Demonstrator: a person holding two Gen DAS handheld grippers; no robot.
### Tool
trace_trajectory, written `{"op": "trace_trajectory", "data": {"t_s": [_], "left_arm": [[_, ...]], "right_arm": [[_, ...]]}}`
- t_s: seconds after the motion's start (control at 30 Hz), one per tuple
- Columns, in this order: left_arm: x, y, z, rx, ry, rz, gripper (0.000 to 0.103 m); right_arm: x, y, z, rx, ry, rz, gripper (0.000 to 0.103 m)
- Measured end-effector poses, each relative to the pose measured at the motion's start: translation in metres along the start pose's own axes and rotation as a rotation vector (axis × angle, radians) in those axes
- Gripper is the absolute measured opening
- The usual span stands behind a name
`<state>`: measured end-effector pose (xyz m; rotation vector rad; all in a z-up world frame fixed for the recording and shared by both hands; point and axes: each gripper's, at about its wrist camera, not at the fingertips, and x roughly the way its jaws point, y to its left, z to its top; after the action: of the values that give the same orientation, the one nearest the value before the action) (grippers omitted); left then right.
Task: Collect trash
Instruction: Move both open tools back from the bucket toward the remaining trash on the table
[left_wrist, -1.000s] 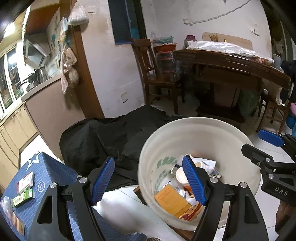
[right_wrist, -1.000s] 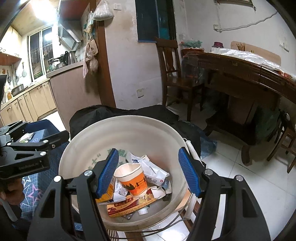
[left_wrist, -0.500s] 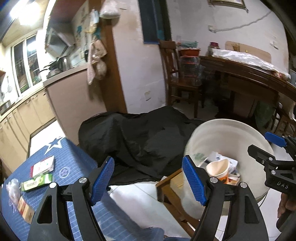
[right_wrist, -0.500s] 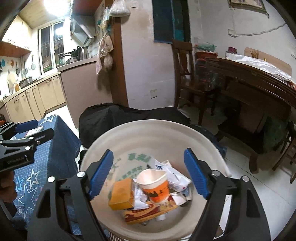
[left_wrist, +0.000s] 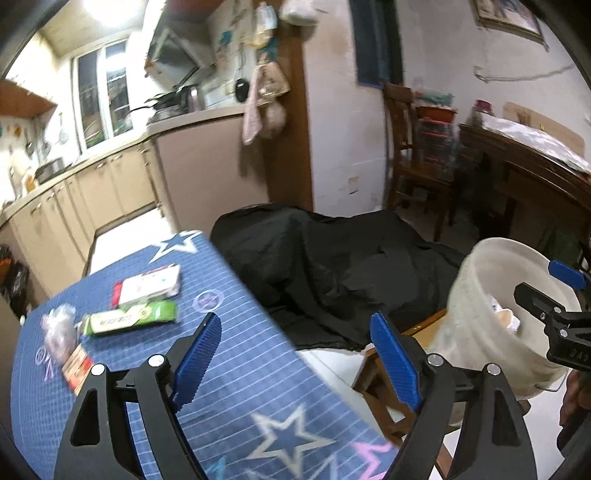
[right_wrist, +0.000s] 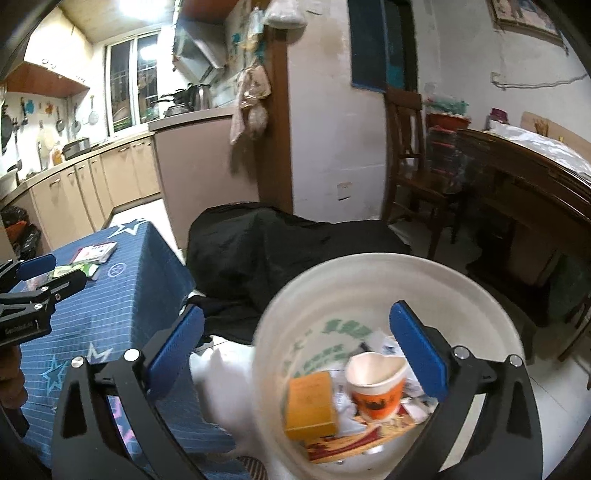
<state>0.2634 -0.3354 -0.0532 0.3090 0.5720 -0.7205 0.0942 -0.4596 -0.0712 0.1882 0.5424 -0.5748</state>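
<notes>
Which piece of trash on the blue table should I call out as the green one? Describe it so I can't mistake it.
On the blue star-print tablecloth, look toward its far left end, where a few wrappers lie. The green packet lies flat between a white-and-red packet behind it and a small red one nearer; it is the only bright green item there.

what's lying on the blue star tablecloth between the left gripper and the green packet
Nothing: in the left wrist view, only bare blue tablecloth separates the open, empty left gripper from the green packet.
</notes>
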Motion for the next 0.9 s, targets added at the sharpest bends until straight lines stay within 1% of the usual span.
{"op": "trace_trajectory", "data": {"t_s": [0.27, 0.57, 0.77, 0.9], "left_arm": [[-0.005, 0.056, -0.025, -0.076, 0.037, 0.078, 0.084], [-0.016, 0.134, -0.055, -0.196, 0.074, 0.199, 0.084], [-0.027, 0.190, -0.075, -0.286, 0.089, 0.285, 0.084], [-0.037, 0.231, -0.087, -0.362, 0.091, 0.334, 0.084]], "right_arm": [[0.010, 0.048, 0.000, -0.066, 0.013, 0.086, 0.097], [0.023, 0.110, 0.005, -0.167, 0.020, 0.190, 0.097], [0.031, 0.158, 0.009, -0.249, 0.029, 0.273, 0.097], [0.037, 0.199, 0.008, -0.326, 0.040, 0.339, 0.097]]}}
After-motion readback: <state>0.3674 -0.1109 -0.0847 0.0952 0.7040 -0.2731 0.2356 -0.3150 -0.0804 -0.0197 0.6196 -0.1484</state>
